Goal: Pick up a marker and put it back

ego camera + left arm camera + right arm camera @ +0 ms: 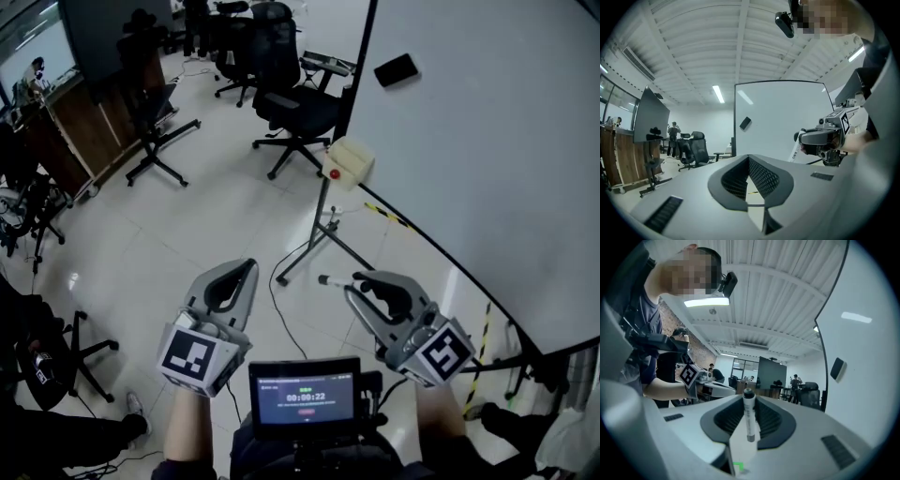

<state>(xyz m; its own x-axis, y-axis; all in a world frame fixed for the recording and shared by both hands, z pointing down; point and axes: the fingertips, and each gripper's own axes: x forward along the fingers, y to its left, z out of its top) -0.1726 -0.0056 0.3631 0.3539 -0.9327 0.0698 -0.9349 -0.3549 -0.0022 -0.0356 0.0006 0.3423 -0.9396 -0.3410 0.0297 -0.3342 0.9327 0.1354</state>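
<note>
Your right gripper (362, 283) grasps the marker (334, 280), tip sticking left; whiteboard (487, 141) lies far right. Left gripper (249, 268) clenched, empty.

Open floor to the left and ahead, whiteboard closing the right

Bare tiled floor (216, 225) lies open from the left gripper (249, 267) out to the far office chairs (292, 111). The whiteboard (487, 169) walls off the whole right side, near the right gripper (359, 281). By its far edge a beige box (349, 161) on a thin stand (302, 253) blocks the way ahead, with a loose cable (278, 314) on the floor beside it. A screen (303, 394) sits near, between both arms.
</note>
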